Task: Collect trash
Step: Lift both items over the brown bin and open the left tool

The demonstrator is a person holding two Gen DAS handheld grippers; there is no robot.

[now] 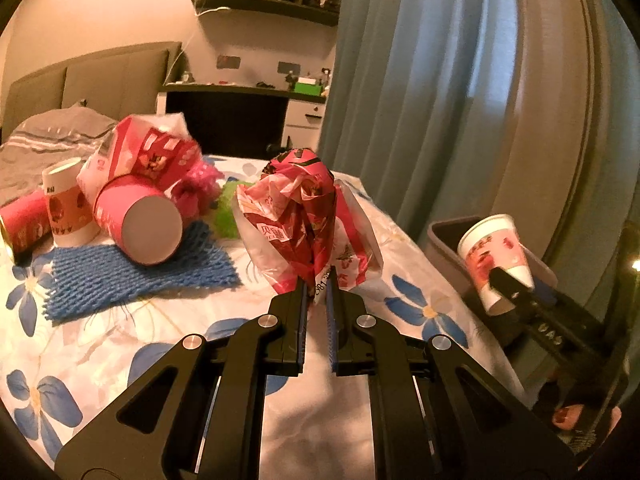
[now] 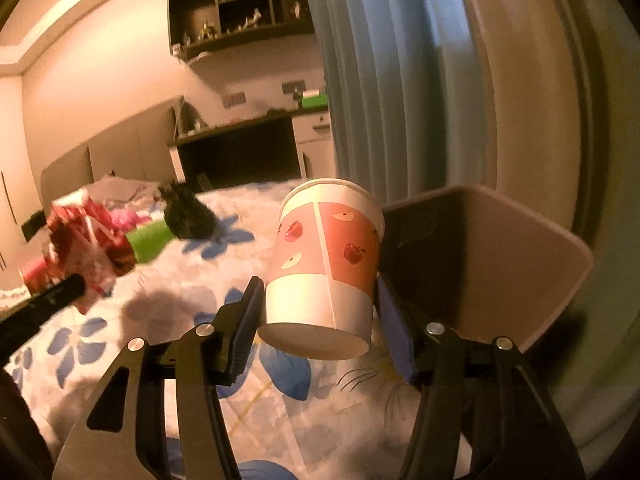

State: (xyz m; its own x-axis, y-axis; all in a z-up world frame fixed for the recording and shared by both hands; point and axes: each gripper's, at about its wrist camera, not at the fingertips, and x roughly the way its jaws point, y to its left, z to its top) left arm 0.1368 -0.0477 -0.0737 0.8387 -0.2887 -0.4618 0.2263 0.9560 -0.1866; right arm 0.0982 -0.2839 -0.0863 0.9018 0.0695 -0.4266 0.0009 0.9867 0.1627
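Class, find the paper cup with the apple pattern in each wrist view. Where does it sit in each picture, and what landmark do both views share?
Left wrist view: the paper cup is at the right edge, held by the right gripper over the grey bin.
Right wrist view: the cup fills the centre, clamped between the fingers, beside the bin.
Shared landmark: the blue curtain.

R claw (image 2: 318,316) is gripping a paper cup (image 2: 326,264) w/ apple print, pads pressing both sides near its base, cup tilting slightly, mouth up. Grey bin (image 2: 516,264) is sitting just behind/right of the cup. Below, a bedsheet (image 2: 192,280) w/ blue flowers is spreading out. At left, the other claw (image 2: 76,282) is clutching a crumpled red wrapper (image 2: 86,248).
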